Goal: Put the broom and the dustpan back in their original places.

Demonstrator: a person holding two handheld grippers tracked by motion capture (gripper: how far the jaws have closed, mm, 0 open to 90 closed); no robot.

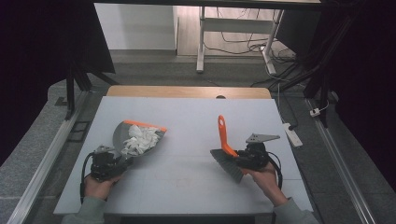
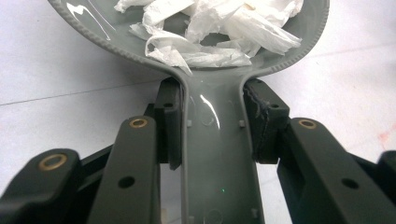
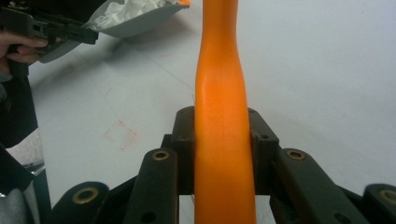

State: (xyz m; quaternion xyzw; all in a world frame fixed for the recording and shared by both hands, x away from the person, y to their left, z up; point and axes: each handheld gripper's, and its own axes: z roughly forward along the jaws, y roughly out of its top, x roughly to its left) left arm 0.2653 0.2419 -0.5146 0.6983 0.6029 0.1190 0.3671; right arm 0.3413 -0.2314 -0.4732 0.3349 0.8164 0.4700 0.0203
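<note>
Left gripper (image 1: pixel 108 163) clamps the dustpan (image 1: pixel 135 138) handle, paper (image 1: pixel 140 139) loaded, well left of the right gripper (image 1: pixel 246 157) clamping the brush (image 1: pixel 226 140), handle pointing away

Grey-green sleeves (image 1: pixel 88 207) cover both forearms; black grippers (image 1: pixel 105 163) with brass-ringed pivots (image 2: pixel 138 123) trail black cables (image 1: pixel 84 179), one topped by a grey plate (image 1: pixel 261 138).

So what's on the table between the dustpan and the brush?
Nothing. In the high view, bare white table separates the dustpan from the brush.
</note>
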